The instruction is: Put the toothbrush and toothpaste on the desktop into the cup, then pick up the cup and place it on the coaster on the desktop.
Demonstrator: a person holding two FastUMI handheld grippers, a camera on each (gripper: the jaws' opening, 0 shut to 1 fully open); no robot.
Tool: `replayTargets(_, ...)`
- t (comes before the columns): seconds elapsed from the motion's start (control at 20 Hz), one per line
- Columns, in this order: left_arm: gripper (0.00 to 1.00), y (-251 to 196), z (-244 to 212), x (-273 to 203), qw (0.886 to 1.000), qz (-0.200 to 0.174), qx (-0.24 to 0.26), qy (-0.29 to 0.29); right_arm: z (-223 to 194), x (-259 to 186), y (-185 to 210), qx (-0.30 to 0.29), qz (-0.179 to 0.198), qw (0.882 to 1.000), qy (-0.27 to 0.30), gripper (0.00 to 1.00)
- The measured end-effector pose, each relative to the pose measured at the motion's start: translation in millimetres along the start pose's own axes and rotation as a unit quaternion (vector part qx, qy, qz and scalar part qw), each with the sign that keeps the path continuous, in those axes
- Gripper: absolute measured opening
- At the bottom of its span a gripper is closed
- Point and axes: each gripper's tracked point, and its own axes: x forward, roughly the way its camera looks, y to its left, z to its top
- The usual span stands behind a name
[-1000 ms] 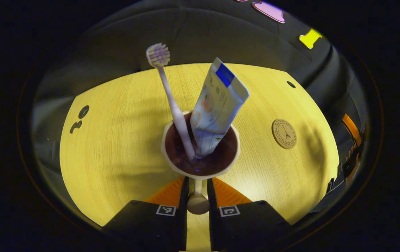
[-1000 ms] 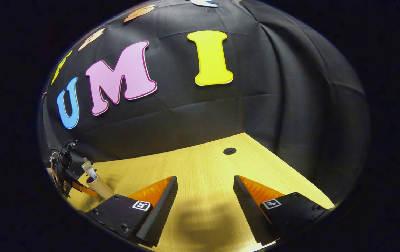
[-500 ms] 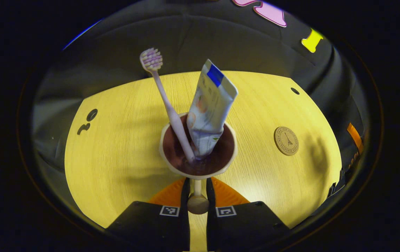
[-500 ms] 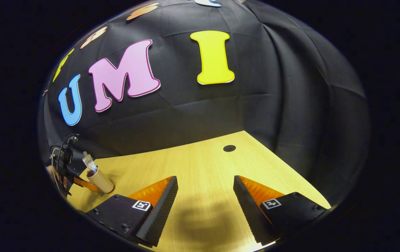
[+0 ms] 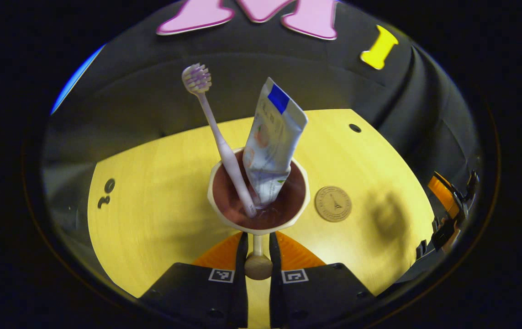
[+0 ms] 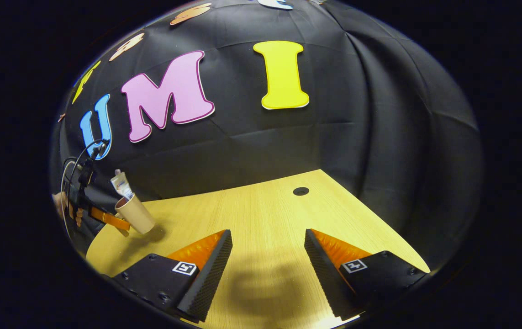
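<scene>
A beige cup [image 5: 224, 219] with a dark inside holds a pale toothbrush [image 5: 217, 137], head up, and a white toothpaste tube [image 5: 272, 146]. My left gripper [image 5: 257, 242] is shut on the cup's handle [image 5: 258, 266]. A round brown coaster [image 5: 333, 204] lies on the yellow desktop [image 5: 151, 219], just right of the cup. In the right gripper view the cup [image 6: 135, 214] hangs tilted above the table at the far left, with the tube [image 6: 121, 185] sticking out and the left gripper [image 6: 105, 218] behind it. My right gripper [image 6: 267, 242] stands open over bare wood.
A small round hole [image 6: 300, 191] marks the desktop near the back wall, and dark cut-outs [image 5: 105, 192] sit by the table's left edge. The right gripper [image 5: 448, 214] shows at the right edge of the left gripper view. A hand [image 6: 62, 203] holds the left gripper.
The cup has risen off the desktop and moved toward the coaster, which now sits closer to it in the left gripper view. The right gripper has hardly moved.
</scene>
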Motion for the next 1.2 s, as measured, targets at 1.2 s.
replayTargets(1.2, 0.28, -134, -21, 79, 0.993, -0.051, 0.087, 0.052, -12, -9, -9, 0.029, 0.011, 0.999, 0.014, 0.98)
